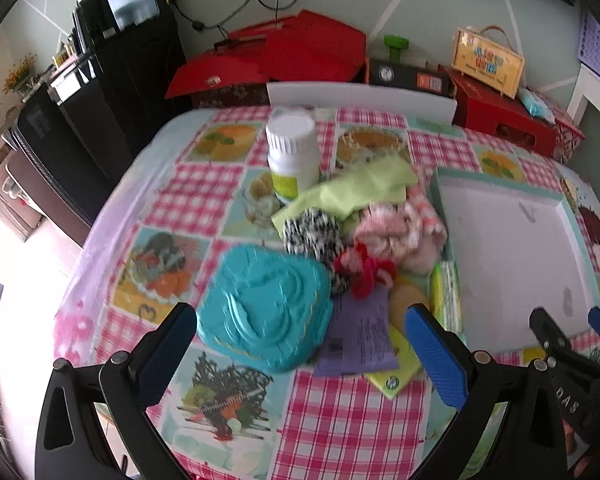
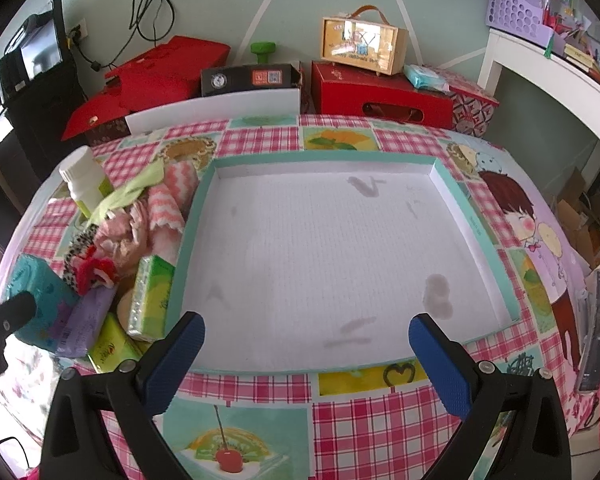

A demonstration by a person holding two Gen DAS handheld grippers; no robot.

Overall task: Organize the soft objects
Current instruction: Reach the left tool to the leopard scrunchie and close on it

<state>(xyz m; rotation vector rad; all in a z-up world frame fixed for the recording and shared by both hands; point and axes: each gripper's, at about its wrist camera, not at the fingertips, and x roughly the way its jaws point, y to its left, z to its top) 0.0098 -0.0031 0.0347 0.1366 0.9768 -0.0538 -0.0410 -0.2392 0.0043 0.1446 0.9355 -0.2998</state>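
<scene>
A heap of soft things lies left of a shallow white tray with a teal rim. The heap holds a lime cloth, a pink-and-white towel, a black-and-white knit piece, a red scrunchie, a teal heart-embossed pack, a purple pack and a green tissue pack. My left gripper stands open just short of the teal pack, holding nothing. My right gripper stands open at the tray's near edge, nothing between its fingers. The tray is bare inside.
A white bottle stands behind the heap. The pink checked tablecloth covers the table. Red boxes, a black box and a wooden case line the far wall. A remote lies at the right edge.
</scene>
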